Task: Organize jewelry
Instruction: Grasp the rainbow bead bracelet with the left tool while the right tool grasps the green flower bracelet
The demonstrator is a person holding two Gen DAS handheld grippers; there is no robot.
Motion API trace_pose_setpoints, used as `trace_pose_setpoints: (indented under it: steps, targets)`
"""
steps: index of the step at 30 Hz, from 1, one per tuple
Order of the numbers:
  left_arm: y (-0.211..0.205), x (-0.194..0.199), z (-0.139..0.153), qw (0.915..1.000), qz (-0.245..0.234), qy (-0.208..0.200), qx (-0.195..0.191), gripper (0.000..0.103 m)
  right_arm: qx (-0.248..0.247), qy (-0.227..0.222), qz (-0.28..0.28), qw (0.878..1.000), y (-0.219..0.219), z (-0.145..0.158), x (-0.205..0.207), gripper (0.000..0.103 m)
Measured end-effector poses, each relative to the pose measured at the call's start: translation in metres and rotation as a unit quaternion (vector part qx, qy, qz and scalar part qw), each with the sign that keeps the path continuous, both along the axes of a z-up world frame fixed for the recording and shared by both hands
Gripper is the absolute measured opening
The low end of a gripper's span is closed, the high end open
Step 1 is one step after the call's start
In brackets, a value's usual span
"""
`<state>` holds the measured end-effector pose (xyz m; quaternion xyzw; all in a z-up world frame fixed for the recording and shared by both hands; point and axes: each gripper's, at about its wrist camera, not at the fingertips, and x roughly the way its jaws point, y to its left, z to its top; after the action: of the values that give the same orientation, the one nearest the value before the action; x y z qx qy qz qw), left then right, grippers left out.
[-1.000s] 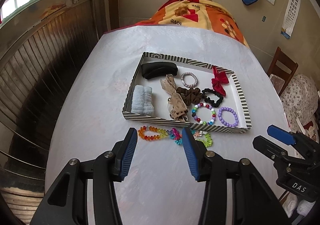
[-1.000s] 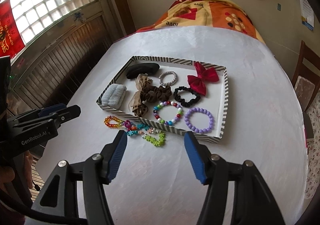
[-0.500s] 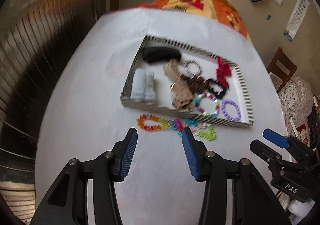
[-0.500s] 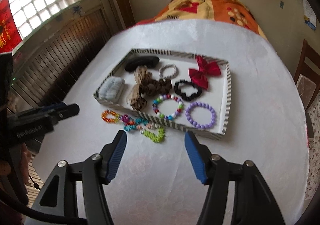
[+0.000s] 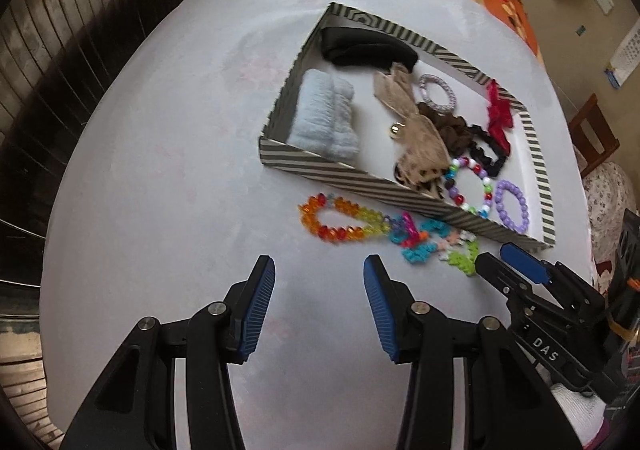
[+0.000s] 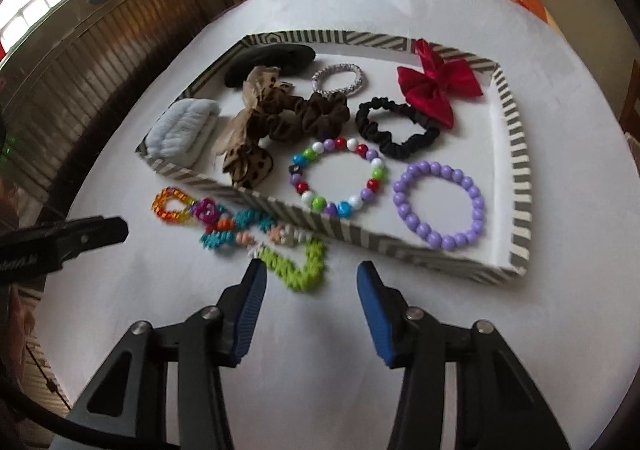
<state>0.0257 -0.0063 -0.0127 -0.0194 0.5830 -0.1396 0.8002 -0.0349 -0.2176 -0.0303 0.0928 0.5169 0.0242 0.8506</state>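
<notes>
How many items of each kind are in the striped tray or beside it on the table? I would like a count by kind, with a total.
Bead bracelets: 3 (multicolour, purple, long colourful strand outside the tray)
Scrunchies and hair ties: 3 (brown, black, silver)
Bows: 2 (red, leopard)
Folded cloths: 2 (light blue, black)
Total: 10

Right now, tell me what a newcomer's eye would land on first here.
First, the striped tray mid-table, packed with scrunchies, a red bow at its far side and a purple bead bracelet in its near right corner. Next, the rainbow bead chain on the white table just outside the tray's near wall, before both open grippers.
</notes>
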Motion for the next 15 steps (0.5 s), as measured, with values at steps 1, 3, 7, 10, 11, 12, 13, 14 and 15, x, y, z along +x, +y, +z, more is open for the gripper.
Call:
trace_pose_setpoints:
  steps: [1,3,7,10,11,12,13,14,15]
  targets:
    - [0.001,0.003,-0.001,1.0,0.002,0.001,0.001,0.038,-0.009,0.001,0.001,1.0,0.001,-0.002,0.004,0.049]
    - [0.002,0.009,-0.006,0.9999,0.009,0.005,0.004,0.039,-0.023,0.008,0.007,1.0,0.003,-0.008,0.01,0.043]
    - [0.0,0.017,-0.013,0.9998,0.012,0.003,0.017,0.038,-0.049,0.001,0.028,0.998,0.002,-0.011,0.007,0.022]
    - [-0.002,0.023,-0.02,0.9997,0.007,0.008,0.021,0.038,-0.077,0.013,0.038,0.996,-0.008,-0.012,-0.004,0.014]
    - [-0.004,0.025,-0.022,0.9996,0.005,0.009,0.026,0.038,-0.078,0.018,0.038,0.996,-0.011,-0.012,-0.008,0.014]
    - [-0.006,0.027,-0.025,0.9995,-0.001,0.011,0.03,0.038,-0.076,0.024,0.038,0.996,-0.017,-0.012,-0.013,0.014]
    - [-0.007,0.028,-0.026,0.9994,-0.004,0.012,0.031,0.038,-0.071,0.031,0.035,0.996,-0.023,-0.012,-0.017,0.014]
    - [-0.008,0.03,-0.028,0.9993,-0.008,0.012,0.034,0.039,-0.066,0.034,0.031,0.997,-0.028,-0.013,-0.02,0.014]
    - [-0.01,0.032,-0.03,0.9992,-0.009,0.012,0.037,0.039,-0.056,0.035,0.027,0.997,-0.033,-0.012,-0.023,0.014]
